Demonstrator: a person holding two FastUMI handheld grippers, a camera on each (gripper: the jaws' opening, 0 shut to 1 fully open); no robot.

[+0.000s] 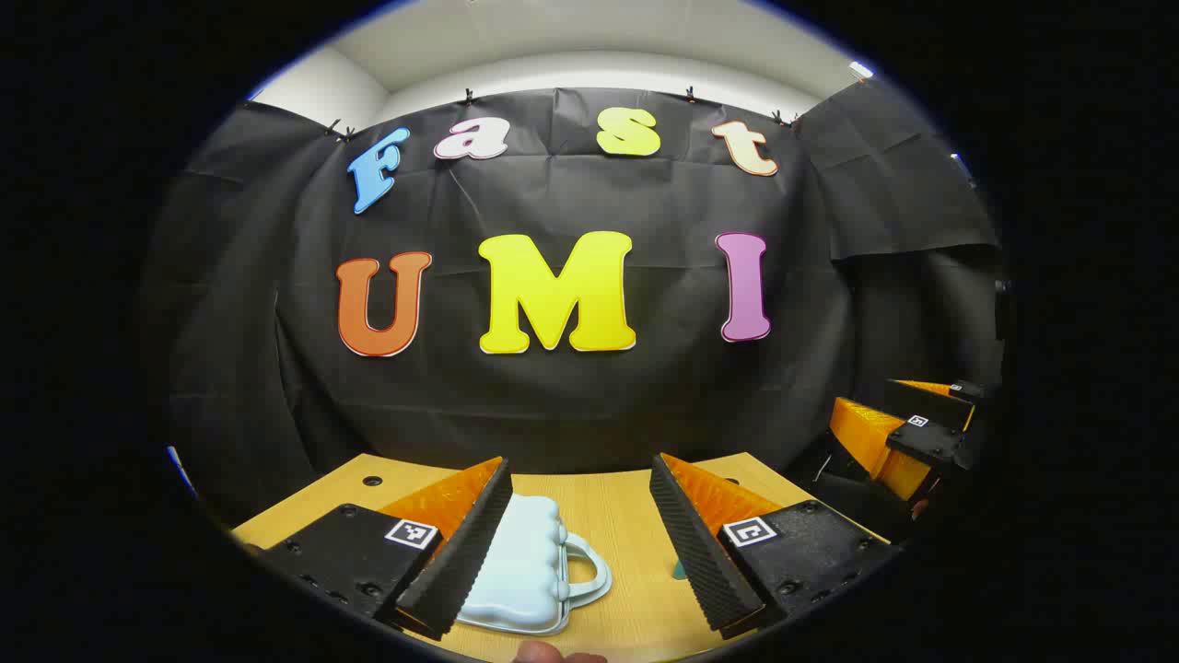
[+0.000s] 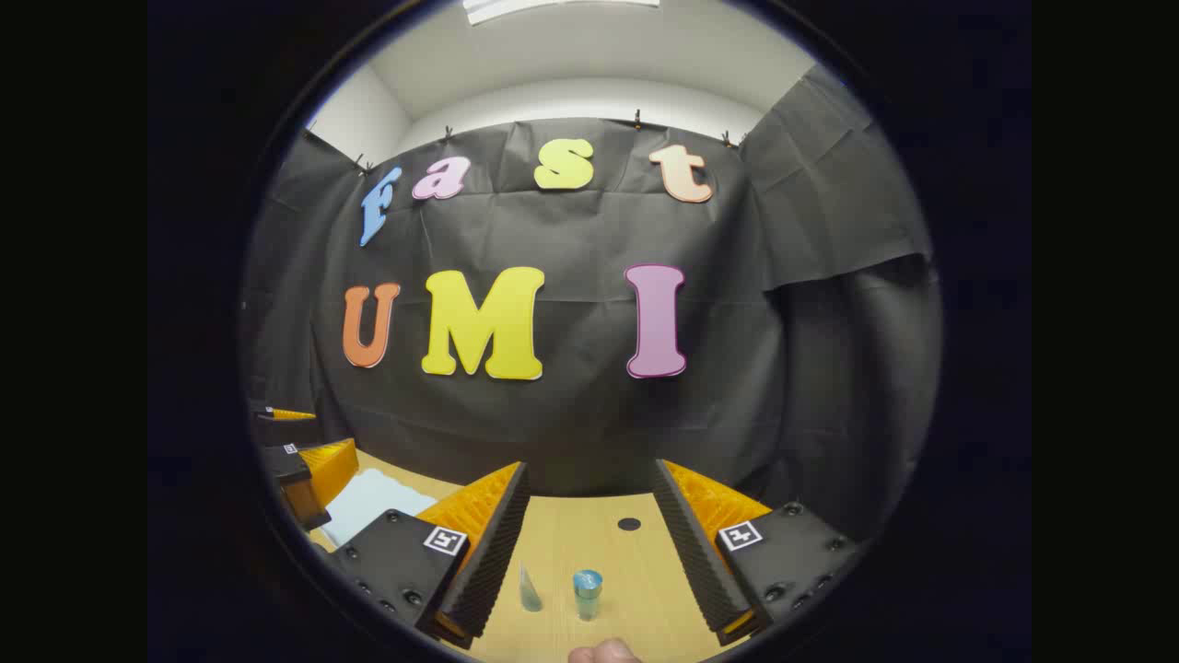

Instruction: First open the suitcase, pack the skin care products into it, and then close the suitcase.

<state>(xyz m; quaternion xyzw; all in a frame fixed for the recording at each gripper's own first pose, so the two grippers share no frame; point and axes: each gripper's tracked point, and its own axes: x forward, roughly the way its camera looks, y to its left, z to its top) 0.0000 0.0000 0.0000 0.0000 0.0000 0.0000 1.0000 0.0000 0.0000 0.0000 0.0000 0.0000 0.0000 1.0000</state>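
Pale-blue hard-shell suitcase (image 1: pixel 525 566), small with rounded bumps along one edge and a looped carry handle, lies flat and closed on the light wooden table (image 1: pixel 626 516), seen in the left gripper view between the fingers of the left hand-held gripper (image 1: pixel 576 543) and partly hidden behind its left finger. That hand-held gripper hangs above the table with its black ridged pads spread wide, released and grasping nothing. Off to the right in the same view, the other hand-held gripper shows as orange and black blocks near the table's edge. In the right gripper view, the right hand-held gripper (image 2: pixel 589 552) is likewise spread apart and empty, its fingers framing two skin care products standing upright on the table: a small clear tapered tube (image 2: pixel 530 589) and, just beside it, a small bottle with a blue round cap (image 2: pixel 588 594). The two items are near each other but not touching. A dark round hole (image 2: pixel 629 524) sits in the tabletop beyond them. At the left of this view, the suitcase (image 2: pixel 373 502) lies on the table beside the left hand-held gripper, well apart from the skin care products. A fingertip (image 2: pixel 603 653) shows at the bottom edge.
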